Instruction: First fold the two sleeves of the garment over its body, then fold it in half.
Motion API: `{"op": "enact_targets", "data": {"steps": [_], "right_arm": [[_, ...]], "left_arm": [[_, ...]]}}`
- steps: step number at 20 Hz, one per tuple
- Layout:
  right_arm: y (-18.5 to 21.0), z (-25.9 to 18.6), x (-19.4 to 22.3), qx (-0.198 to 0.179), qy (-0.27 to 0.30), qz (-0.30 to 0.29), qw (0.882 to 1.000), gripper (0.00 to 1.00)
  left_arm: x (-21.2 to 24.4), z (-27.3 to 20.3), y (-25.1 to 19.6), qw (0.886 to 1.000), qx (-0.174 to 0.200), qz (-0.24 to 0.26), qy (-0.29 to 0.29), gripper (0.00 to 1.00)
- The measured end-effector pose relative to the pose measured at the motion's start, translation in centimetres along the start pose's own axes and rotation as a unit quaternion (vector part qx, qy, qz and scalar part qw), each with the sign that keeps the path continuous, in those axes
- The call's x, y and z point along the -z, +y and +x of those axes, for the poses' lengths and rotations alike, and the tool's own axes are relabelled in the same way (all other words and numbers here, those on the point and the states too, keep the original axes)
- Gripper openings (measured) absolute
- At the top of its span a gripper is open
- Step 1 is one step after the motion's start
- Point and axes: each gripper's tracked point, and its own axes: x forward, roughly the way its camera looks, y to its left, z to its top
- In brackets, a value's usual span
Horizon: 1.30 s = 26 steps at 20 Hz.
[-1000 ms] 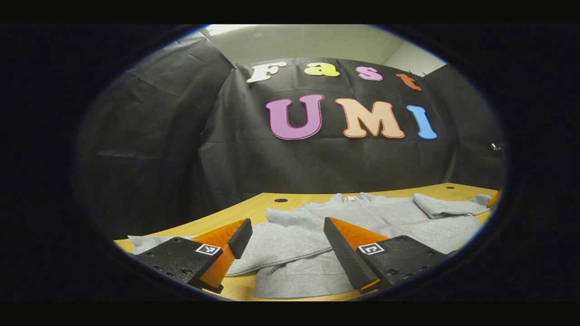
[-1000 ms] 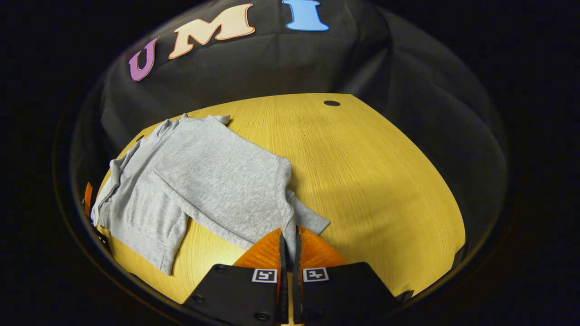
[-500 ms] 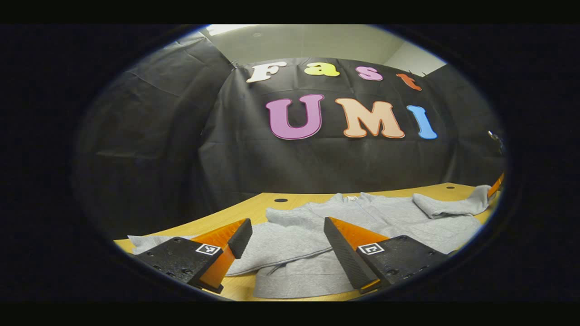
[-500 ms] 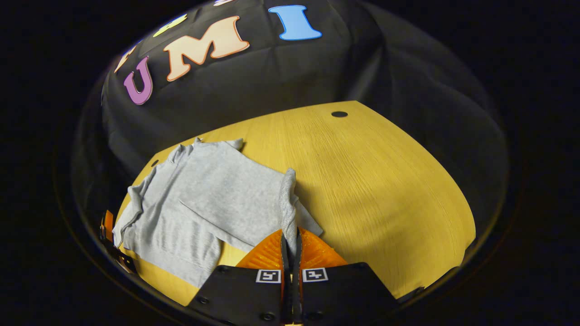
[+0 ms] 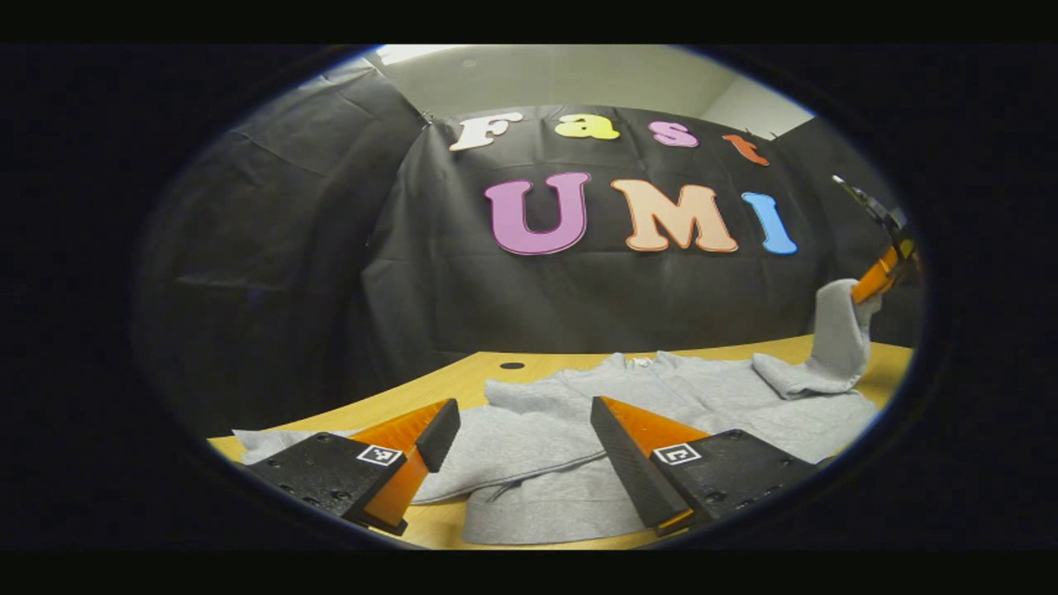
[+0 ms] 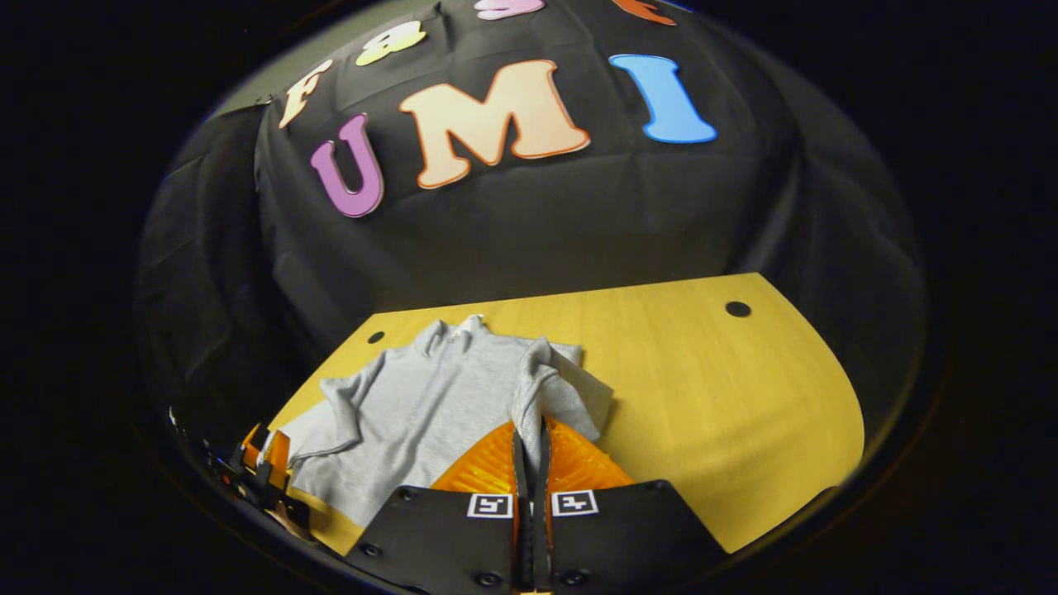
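Garment (image 6: 430, 405) | sleeve (image 6: 529, 397) pinched by right gripper (image 6: 533, 446) (marker tags unreadable)

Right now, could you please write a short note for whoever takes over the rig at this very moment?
Right tool: shut on the garment's right sleeve, which is lifted off the table and hangs from the fingers.
Left tool: open, holding nothing, low over the near part of the grey garment.
Garment: lies spread on the table, collar toward the booth wall.
Done: one sleeve gripped and raised; it is not yet laid over the body.
Left: lay this sleeve across the body, fold the other sleeve over, then fold the garment in half.
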Motion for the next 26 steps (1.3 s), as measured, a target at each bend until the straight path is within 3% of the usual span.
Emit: {"op": "enact_targets", "data": {"steps": [6,11,14,18,21,22,26], "right_arm": [[13.2,6.6,-2.8,-0.095,-0.012,-0.031,0.995,0.03],[24.6,13.4,-0.2,-0.181,0.020,-0.035,0.983,0.02],[27.9,17.1,3.7,-0.186,0.046,-0.056,0.980,0.03],[29.5,20.7,8.2,-0.174,0.085,-0.063,0.979,0.04],[30.0,20.9,8.5,-0.188,0.086,-0.044,0.977,0.16],[30.1,20.4,8.0,-0.197,0.082,-0.032,0.976,0.14],[30.2,20.0,5.7,-0.210,0.060,-0.026,0.976,1.00]], "left_arm": [[-0.1,0.1,-0.1,1.000,0.000,0.000,0.000,0.94],[-0.1,0.1,-0.2,1.000,0.000,0.000,0.000,0.93],[-0.1,0.1,-0.2,1.000,0.000,0.000,0.000,0.94],[-0.1,0.1,-0.2,1.000,0.000,0.000,0.000,0.94],[0.0,0.0,-0.2,1.000,-0.001,0.000,0.000,0.94],[0.0,0.0,-0.2,1.000,0.000,0.000,0.000,0.94],[0.0,0.0,-0.2,1.000,0.000,-0.001,0.000,0.95]]}}
